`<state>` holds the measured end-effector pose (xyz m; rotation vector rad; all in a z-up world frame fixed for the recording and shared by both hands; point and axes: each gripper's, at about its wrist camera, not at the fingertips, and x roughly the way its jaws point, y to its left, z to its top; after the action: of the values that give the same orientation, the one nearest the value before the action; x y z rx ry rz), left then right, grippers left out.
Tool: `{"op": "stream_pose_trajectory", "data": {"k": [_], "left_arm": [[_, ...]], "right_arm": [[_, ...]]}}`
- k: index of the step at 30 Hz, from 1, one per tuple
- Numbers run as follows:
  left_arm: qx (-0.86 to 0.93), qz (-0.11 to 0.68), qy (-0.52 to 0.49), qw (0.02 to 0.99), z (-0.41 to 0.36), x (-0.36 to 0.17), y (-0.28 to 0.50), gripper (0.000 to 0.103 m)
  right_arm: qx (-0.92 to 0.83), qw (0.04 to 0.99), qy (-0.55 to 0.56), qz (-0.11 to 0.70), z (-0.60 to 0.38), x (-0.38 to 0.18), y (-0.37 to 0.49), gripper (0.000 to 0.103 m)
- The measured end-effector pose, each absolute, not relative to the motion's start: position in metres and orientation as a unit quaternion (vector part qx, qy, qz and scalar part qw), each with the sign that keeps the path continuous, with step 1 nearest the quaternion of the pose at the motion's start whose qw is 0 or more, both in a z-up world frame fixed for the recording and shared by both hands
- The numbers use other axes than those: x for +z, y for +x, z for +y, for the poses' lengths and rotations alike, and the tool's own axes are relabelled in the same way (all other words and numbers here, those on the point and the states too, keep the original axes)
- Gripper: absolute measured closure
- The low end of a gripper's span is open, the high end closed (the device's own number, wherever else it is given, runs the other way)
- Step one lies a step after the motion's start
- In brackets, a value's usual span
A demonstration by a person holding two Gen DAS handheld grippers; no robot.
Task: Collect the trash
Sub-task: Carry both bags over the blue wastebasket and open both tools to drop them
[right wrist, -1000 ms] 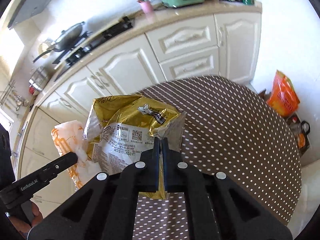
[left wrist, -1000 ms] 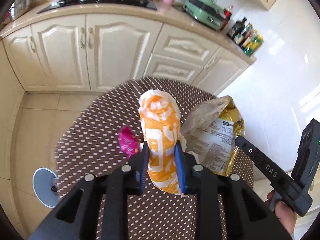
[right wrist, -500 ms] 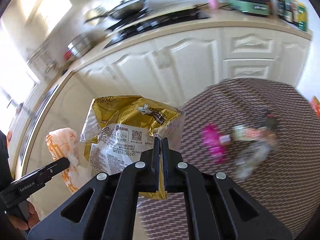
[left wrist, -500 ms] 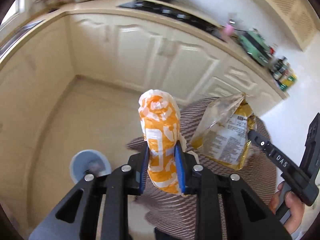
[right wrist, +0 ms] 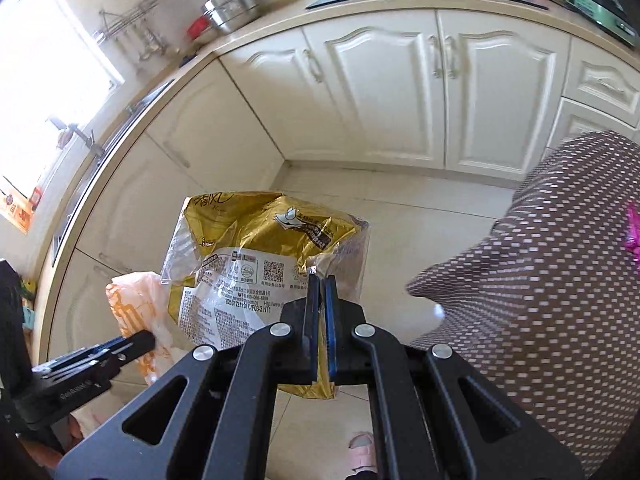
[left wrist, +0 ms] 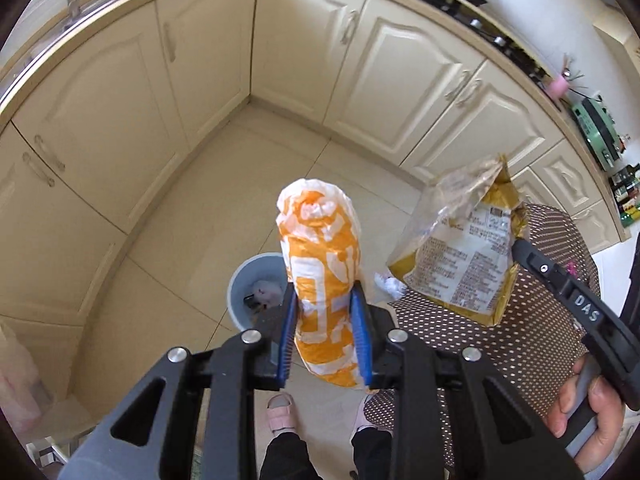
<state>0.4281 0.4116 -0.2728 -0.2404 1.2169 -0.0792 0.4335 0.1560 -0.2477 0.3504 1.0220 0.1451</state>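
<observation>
Cream kitchen cabinets (left wrist: pixel 384 80) wrap a tiled floor (left wrist: pixel 208 216). One left claw (left wrist: pixel 325 312) is clenched on one rolled orange-and-white bag (left wrist: pixel 320 264), held upright above the floor. One right claw (right wrist: pixel 320 320) pinches the near edge of one gold snack bag (right wrist: pixel 256 264), hanging to the right of the orange one. Beyond the left claw, one grey bin (left wrist: pixel 256 292) stands on the floor with scraps inside. Farther right, one pink wrapper (right wrist: pixel 633 236) lies on the dotted counter (right wrist: pixel 560 264). Judging by this, the carry-to-bin step is under way; next, each bag needs centring over the bin before letting go.
</observation>
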Motion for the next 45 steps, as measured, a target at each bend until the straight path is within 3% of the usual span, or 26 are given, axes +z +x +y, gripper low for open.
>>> {"op": "stream_pose_trajectory", "data": {"k": [14,33,38,41,45], "left_arm": [[-0.037,0.591,-0.135,0.794,0.432,-0.304,0.456,0.053],[0.034,0.576,-0.161,0.801,0.492,-0.292,0.425,0.051],[0.045,0.574,-0.170,0.800,0.504,-0.292,0.417,0.051],[0.047,0.571,-0.171,0.801,0.506,-0.289,0.415,0.051],[0.043,0.568,-0.168,0.804,0.503,-0.284,0.415,0.051]], "right_arm": [[0.053,0.856,0.149,0.493,0.185,-0.255,0.449,0.101],[0.097,0.824,0.108,0.548,0.262,-0.305,0.460,0.100],[0.111,0.813,0.115,0.559,0.276,-0.311,0.469,0.095],[0.116,0.810,0.110,0.564,0.281,-0.314,0.471,0.084],[0.118,0.810,0.106,0.565,0.279,-0.313,0.467,0.078]]}}
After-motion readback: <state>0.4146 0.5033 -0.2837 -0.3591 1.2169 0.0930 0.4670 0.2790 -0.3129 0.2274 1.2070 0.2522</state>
